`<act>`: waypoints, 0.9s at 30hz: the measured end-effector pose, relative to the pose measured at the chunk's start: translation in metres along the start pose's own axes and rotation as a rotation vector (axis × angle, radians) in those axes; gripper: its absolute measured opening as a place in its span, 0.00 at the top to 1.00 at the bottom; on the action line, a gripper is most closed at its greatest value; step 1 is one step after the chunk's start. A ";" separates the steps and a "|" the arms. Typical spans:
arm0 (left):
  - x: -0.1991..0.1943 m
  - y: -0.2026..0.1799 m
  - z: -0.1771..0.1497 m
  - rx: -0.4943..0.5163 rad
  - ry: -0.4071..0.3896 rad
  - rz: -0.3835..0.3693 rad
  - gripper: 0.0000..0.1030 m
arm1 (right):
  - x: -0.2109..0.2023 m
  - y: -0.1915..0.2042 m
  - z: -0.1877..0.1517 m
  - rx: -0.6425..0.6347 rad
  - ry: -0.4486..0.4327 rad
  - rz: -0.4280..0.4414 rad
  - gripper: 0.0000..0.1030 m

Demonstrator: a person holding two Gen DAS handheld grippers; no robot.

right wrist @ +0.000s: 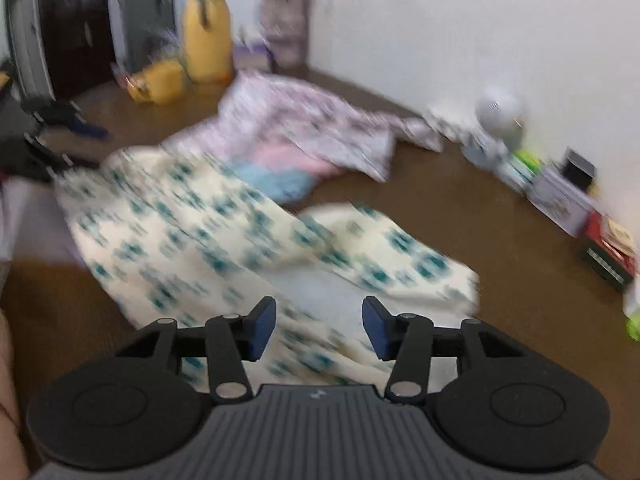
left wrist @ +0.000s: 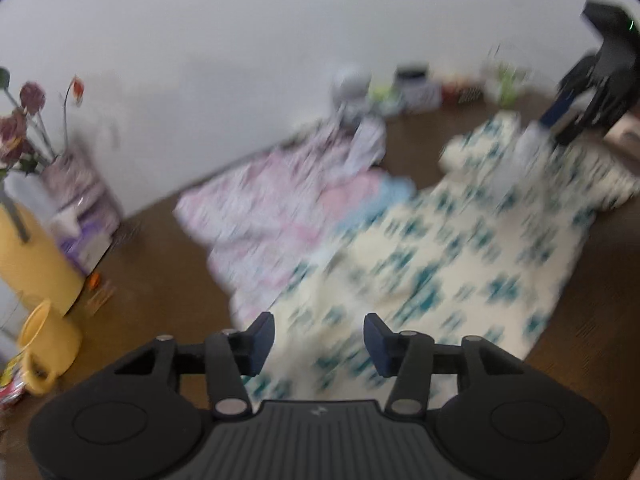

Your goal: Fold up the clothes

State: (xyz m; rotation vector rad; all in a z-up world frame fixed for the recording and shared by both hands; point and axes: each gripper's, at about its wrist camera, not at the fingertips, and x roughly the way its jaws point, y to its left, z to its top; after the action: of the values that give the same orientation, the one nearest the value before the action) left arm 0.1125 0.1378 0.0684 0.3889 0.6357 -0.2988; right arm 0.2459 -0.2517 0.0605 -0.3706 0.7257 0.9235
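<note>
A cream cloth with a teal print (left wrist: 440, 248) lies spread, partly folded over itself, on the brown table (left wrist: 160, 280). My left gripper (left wrist: 319, 324) hovers open over its near edge, with nothing pressed between the blue pads. In the right wrist view the same cloth (right wrist: 180, 220) runs from the left to the fingers of my right gripper (right wrist: 319, 308), which is also open and empty above it. Each gripper shows blurred in the other's view: the right one (left wrist: 560, 124) at the cloth's far corner, the left one (right wrist: 80, 146) at the left. Both views are motion-blurred.
A heap of pink and white patterned garments (left wrist: 280, 200) lies behind the cloth by the wall. A yellow flask (left wrist: 32, 256), a yellow mug (left wrist: 44, 344) and a flower vase (left wrist: 68, 176) stand at the left. Boxes and small items (right wrist: 560, 196) line the wall.
</note>
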 end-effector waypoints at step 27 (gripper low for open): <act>0.044 -0.038 -0.033 -0.127 0.074 -0.123 0.80 | 0.001 0.007 -0.101 0.099 -0.086 -0.066 0.92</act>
State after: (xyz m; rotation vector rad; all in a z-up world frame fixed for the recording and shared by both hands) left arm 0.1144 0.1117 0.0062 0.2401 0.7492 -0.3605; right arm 0.1997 -0.3056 -0.0120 -0.2649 0.6738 0.8333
